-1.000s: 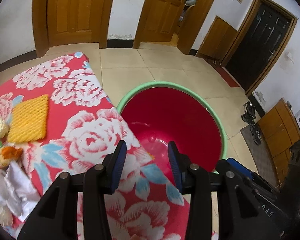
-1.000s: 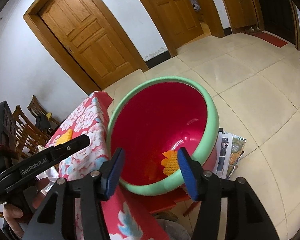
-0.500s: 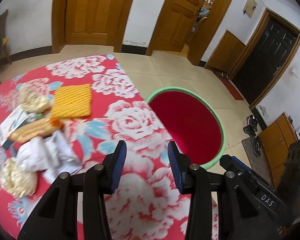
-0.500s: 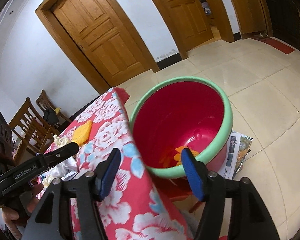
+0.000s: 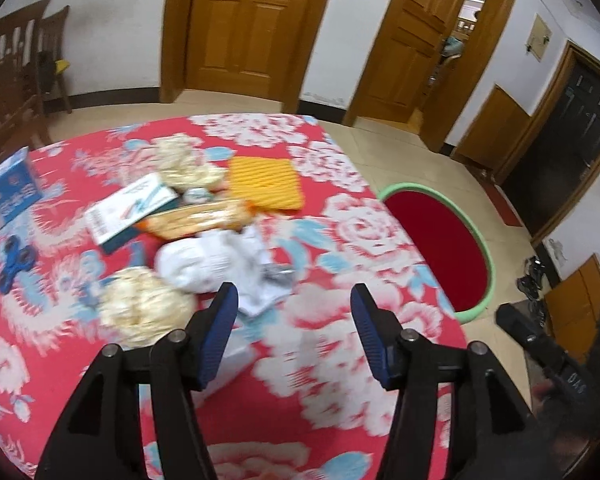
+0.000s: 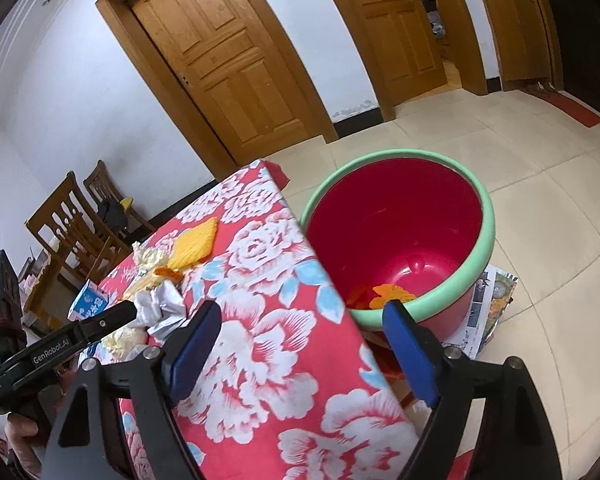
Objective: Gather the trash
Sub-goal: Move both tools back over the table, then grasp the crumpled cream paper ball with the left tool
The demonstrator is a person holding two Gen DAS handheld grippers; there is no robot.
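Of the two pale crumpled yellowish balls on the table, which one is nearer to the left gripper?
The crumpled ball lying just left of the left gripper, beside its left finger. The other ball lies far back, left of the yellow foam sheet.

The counter (image 5: pixel 340 368) wears a red cloth patterned with white roses and pale blue leaves. On it lie a ribbed yellow foam net (image 5: pixel 265 183), crumpled white paper (image 5: pixel 204 260) and a blue fidget spinner (image 5: pixel 15 262). The bucket (image 6: pixel 486 216) is red inside with a mint-green rim, an orange scrap (image 6: pixel 390 294) at its bottom.
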